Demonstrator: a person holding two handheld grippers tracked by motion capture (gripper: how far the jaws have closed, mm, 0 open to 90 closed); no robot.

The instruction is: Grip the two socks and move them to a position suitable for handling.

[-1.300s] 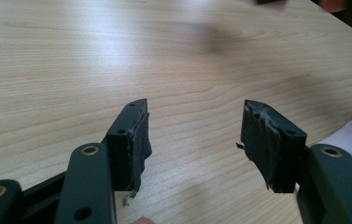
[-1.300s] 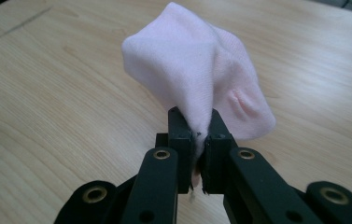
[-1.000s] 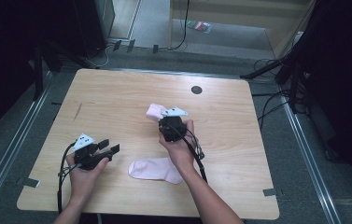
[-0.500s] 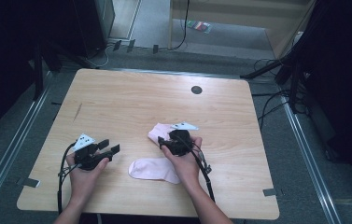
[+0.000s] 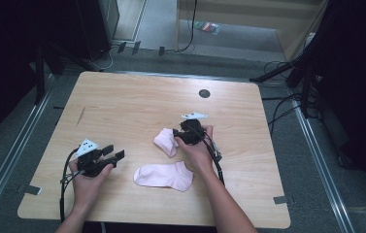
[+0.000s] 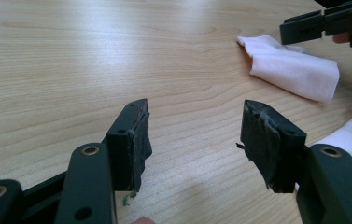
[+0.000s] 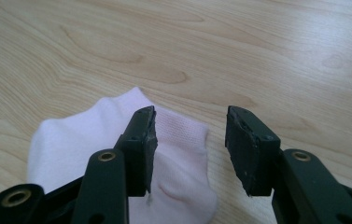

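Right gripper (image 5: 176,136) spread over the folded pink sock (image 5: 165,141) near table (image 5: 122,102) centre, jaws just been closing, nothing pinched; flat pink sock (image 5: 165,175) lies just nearer the person. Left gripper (image 5: 115,155) spread, empty, well left of both socks.

A light wooden table (image 5: 122,107) serves as the landmark. Near its far edge sits a small dark round disc (image 5: 204,93). Beyond the table lies grey carpeted floor (image 5: 248,43), where black cables (image 5: 190,29) trail. Metal rails (image 5: 10,145) run along the table's left and right sides.
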